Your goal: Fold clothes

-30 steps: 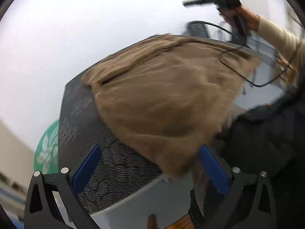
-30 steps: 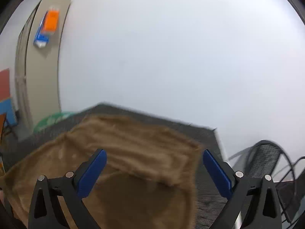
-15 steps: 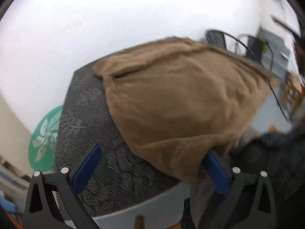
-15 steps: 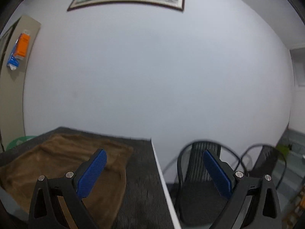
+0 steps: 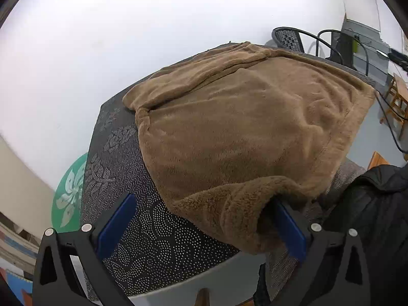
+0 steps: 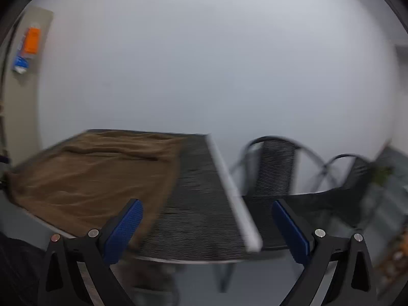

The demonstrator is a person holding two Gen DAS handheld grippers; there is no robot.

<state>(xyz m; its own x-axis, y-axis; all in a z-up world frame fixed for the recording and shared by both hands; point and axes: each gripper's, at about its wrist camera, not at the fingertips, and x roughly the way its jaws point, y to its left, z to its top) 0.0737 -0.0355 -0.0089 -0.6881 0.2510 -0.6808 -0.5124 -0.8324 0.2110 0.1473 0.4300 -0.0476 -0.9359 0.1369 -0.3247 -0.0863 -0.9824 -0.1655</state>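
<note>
Pale grey wall behind a table with a dark patterned tablecloth [image 5: 122,193]. Brown fleece garment [image 5: 242,132] lies spread over the cloth, its near corner curled up at 5 o'clock, touching the right blue pad of the left gripper [image 5: 204,227], whose jaws stand wide apart. Right gripper [image 6: 206,227], view blurred, is spread wide, holding nothing, above the table's edge; black mesh chair [image 6: 272,168] at 2 o'clock.

The left gripper [image 5: 201,224] has its jaws spread wide, blue pads [image 5: 114,225] at 7 and 5 o'clock. The right gripper [image 6: 206,229] is equally wide, holding nothing.
</note>
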